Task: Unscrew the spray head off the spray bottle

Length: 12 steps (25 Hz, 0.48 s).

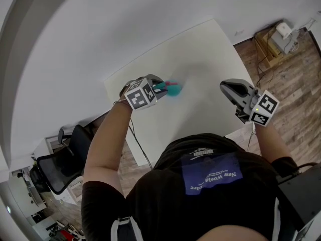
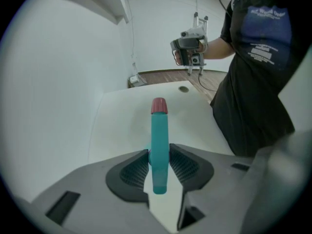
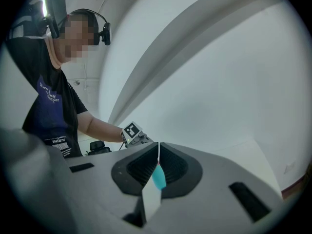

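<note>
Left gripper view shows the teal spray bottle [image 2: 159,135] clamped low on its body between the ribbed pads of the left gripper [image 2: 159,152]. Its red spray head [image 2: 159,106] points away over the white table [image 2: 122,126]. Held so, the body is braced against turning and the head stands free to be grasped. The right gripper [image 3: 159,146] has its jaws drawn together to a thin slit. A teal sliver shows through the gap lower down, likely the bottle beyond rather than anything gripped. Head view puts that gripper well apart from the bottle, on the person's right, so I judge the twisting not yet begun.
</note>
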Each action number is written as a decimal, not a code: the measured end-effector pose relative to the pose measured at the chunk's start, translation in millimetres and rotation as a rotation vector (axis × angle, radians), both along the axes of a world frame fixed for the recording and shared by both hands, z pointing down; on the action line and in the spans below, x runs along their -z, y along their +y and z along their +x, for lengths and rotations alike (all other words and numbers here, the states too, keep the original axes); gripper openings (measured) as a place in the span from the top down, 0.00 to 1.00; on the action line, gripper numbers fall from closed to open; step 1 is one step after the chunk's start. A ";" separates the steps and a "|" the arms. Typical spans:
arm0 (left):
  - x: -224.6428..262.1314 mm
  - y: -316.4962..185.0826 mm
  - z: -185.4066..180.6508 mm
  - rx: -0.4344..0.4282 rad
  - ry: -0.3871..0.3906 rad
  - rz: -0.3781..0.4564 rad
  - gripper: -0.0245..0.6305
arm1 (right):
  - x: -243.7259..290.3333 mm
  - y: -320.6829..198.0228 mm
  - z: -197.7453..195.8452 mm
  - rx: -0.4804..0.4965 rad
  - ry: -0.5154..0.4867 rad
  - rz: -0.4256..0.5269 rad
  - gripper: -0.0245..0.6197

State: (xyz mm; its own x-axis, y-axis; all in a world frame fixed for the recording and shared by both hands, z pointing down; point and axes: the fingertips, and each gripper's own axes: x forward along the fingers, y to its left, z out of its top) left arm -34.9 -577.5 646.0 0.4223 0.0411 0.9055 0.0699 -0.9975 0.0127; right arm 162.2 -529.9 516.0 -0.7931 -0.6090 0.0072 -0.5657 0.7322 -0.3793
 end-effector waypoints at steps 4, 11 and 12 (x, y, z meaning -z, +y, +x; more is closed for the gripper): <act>8.0 6.8 3.7 0.091 0.081 -0.017 0.74 | 3.0 -1.8 3.6 0.021 -0.006 0.010 0.97; 54.1 26.0 14.4 0.216 0.223 -0.009 0.74 | 16.7 -3.5 2.9 0.086 -0.011 0.029 0.97; 61.4 28.1 16.9 0.239 0.254 -0.009 0.74 | 19.1 -4.0 3.1 0.098 -0.012 0.032 0.97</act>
